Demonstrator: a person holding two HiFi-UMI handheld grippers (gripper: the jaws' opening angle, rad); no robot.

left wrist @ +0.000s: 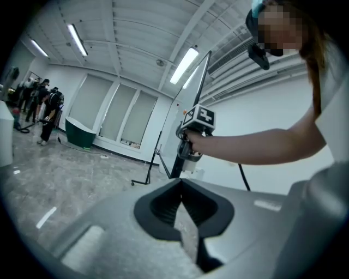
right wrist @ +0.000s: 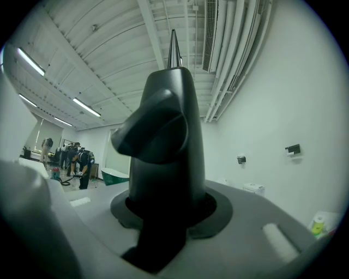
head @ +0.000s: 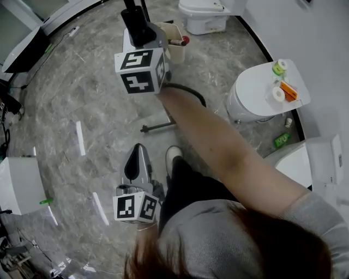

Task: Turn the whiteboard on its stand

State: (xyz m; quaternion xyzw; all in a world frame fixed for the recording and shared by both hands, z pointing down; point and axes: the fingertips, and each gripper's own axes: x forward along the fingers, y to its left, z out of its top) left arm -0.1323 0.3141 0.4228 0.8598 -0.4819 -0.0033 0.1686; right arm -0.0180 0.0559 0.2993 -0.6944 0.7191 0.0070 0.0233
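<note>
Right gripper point(right wrist: 173, 82): jaws clamped on the whiteboard point(left wrist: 192, 103) edge, judged for turning leverage.
Whiteboard: upright on its stand point(head: 158, 128), ahead of the person.
Left gripper point(head: 138, 148): jaws together, empty, held clear.

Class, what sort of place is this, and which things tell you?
Probably a bathroom-fittings showroom or test hall: a white toilet stands on the grey floor, a green bathtub sits by the windows, and ducts run under an open ceiling.
</note>
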